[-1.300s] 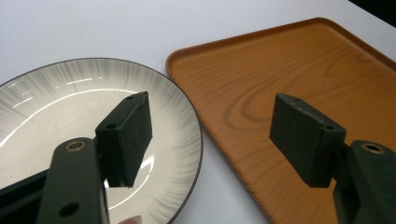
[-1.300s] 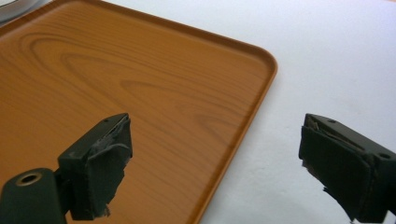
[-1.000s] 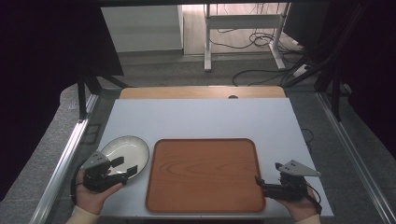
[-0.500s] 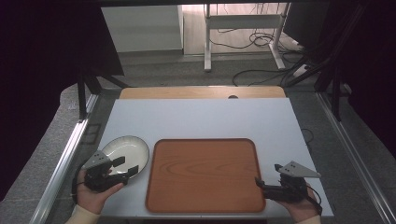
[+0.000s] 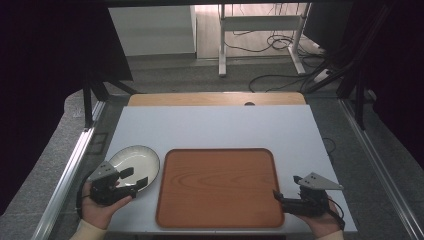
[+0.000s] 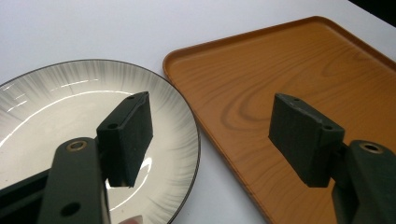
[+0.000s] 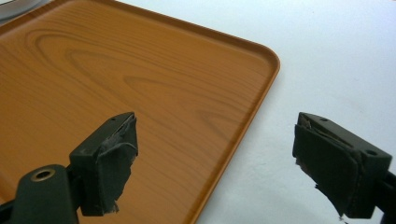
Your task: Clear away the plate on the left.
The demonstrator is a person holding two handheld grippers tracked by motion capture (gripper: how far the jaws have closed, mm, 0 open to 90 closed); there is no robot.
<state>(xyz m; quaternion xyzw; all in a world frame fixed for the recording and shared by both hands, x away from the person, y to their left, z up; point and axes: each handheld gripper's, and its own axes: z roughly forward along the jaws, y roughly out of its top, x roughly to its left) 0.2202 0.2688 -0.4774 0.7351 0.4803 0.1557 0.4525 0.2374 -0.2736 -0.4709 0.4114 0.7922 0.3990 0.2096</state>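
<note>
A wood-grain brown tray lies flat at the front middle of the white table. Just left of it sits a round white plate with a dark rim. My left gripper hovers over the plate's near right edge and is open. In the left gripper view one jaw stands over the plate and the other over the tray, with nothing between them. My right gripper is at the tray's near right corner, also open. Its jaws straddle the tray's rim and hold nothing.
The bare white tabletop stretches behind the tray to a wooden strip at the far edge. Metal rails run along both sides of the table. Cables and a desk frame stand on the floor beyond.
</note>
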